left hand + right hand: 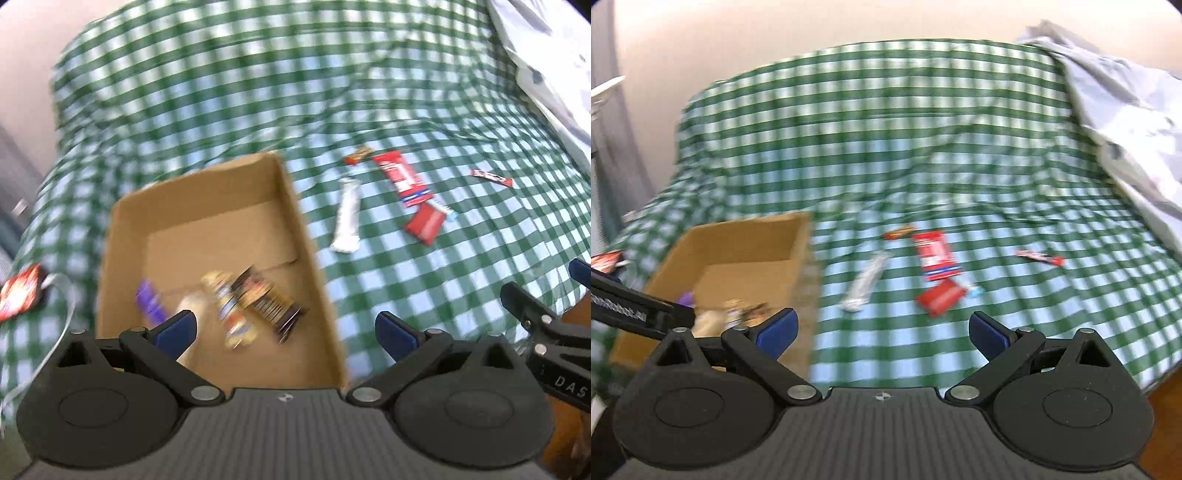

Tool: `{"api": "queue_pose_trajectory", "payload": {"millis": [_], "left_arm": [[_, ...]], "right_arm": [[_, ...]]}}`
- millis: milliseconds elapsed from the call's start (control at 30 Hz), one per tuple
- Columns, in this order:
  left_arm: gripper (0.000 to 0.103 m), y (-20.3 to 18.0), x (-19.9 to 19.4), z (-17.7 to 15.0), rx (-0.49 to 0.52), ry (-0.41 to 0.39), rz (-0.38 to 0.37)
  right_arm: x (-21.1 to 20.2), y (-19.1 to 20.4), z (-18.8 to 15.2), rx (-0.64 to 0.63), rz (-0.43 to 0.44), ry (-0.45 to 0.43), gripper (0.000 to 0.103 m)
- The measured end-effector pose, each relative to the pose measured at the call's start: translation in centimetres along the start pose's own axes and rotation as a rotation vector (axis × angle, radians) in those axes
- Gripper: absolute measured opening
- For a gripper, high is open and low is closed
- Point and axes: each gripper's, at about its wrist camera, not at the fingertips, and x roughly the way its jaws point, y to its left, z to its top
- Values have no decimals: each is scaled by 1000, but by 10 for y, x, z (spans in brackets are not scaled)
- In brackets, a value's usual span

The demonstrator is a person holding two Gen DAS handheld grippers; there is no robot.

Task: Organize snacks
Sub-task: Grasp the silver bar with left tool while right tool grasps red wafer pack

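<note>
An open cardboard box (295,206) (798,251) sits on a green checked cloth and holds several snacks: a purple packet (149,304), a pale one and a dark barcoded wrapper (269,299). To its right lie a white bar (347,216) (866,282), a long red pack (400,175) (934,254), a smaller red pack (424,223) (940,297), a small orange-red bar (358,154) (897,232) and a thin red bar (491,177) (1039,257). My left gripper (284,332) is open and empty over the box's near end. My right gripper (882,332) is open and empty, short of the loose snacks.
A red and black packet (20,295) (605,260) lies left of the box beside a white cord. Crumpled grey-white fabric (546,66) (1126,122) is heaped at the far right. The right gripper's arm shows at the left wrist view's right edge (546,332).
</note>
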Motion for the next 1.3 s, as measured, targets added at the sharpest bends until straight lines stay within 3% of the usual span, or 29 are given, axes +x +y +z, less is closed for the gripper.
{"api": "queue_pose_trajectory", "payload": {"millis": [233,433,567,633,700,833,967,1100,1133,1167,1200,1233,1267,1300], "left_arm": [[103,-55,104,97,68,57,-49],[103,-89,221,148,87,179,-40],[103,-91,285,160,66,250,-7],[103,-99,298,162,135,189,69],[103,-107,311,162,215,169,85],[103,-100,350,163,145,278,25],[103,-87,356,165,79,270,-46],[103,-79,360,165,77,284,-72],[100,-78,360,165,66,291,-76],[87,-74,360,165,39,299,-94],[76,-67,359,166,-5,311,-136],[55,-62,355,167,-52,320,-163],[28,-59,351,168,-57,315,-156],[28,-57,348,168,-49,313,-149]], "right_arm": [[90,-64,20,60,-79,46,99],[197,-86,34,16,-50,94,99],[264,-85,37,-39,7,129,99],[298,-80,36,-74,26,146,99],[326,-77,36,-97,27,170,99],[371,-69,29,-126,7,217,99],[385,-68,29,-150,19,179,102],[387,-64,27,-178,53,155,102],[387,-65,27,-177,59,154,102],[387,-65,27,-189,68,161,102],[387,-69,29,-197,81,164,95],[383,-69,29,-207,112,160,87],[372,-71,29,-223,141,155,64],[368,-69,29,-251,155,153,54]]}}
